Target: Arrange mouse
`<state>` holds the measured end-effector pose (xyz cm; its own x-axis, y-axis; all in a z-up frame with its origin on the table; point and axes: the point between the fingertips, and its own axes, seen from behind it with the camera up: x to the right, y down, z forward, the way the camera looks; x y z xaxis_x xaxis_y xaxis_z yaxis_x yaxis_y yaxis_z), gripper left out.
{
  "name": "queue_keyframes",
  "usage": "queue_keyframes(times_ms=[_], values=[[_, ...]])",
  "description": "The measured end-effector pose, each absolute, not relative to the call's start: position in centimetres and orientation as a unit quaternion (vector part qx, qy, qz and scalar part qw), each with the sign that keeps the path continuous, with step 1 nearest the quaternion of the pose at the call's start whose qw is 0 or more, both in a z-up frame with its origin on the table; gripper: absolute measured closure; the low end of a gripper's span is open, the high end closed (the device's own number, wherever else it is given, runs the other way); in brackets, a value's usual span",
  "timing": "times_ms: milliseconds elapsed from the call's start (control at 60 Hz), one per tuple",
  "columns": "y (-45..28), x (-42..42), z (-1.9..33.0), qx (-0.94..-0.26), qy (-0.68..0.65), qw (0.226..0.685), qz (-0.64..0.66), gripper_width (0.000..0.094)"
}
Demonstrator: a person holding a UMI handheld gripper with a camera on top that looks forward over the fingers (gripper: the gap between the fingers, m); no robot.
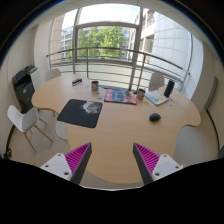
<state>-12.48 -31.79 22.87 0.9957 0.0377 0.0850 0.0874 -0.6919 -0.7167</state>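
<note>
Gripper view over a round wooden table point(120, 125) set before a large window point(105, 35). The gripper point(113, 160) hangs high above the near edge, its two fingers spread wide with nothing between them; the magenta pads point(76, 158) show at lower centre. The mouse point(154, 117) — a small dark body — lies right of centre on bare wood, well beyond the fingers and well apart from the dark mat point(80, 111), which lies left of centre. Further back, in the upper middle of the frame, sit a book point(120, 97) and several small items too tiny to identify. White chairs point(25, 122) stand at left. As a judgement, the mouse should be light and rigid, with a smooth, rounded shell likely to slip — best taken across its two long flanks, low and near mid-length, fingers squared to its axis. The likely destination is the mat, though the task does not say so.
</note>
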Motion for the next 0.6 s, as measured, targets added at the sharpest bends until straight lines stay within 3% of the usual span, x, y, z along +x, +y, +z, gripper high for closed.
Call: queue_keyframes(times_ms=[150, 300, 600], values=[[-32.8, -10.9, 19.8, -0.928, -0.014, 0.372, -0.027, 0.0092], [-31.5, -2.5, 12.9, -0.934, -0.004, 0.357, -0.034, 0.0092], [-17.8, 10.7, 5.8, -0.903, 0.025, 0.428, -0.034, 0.0085]])
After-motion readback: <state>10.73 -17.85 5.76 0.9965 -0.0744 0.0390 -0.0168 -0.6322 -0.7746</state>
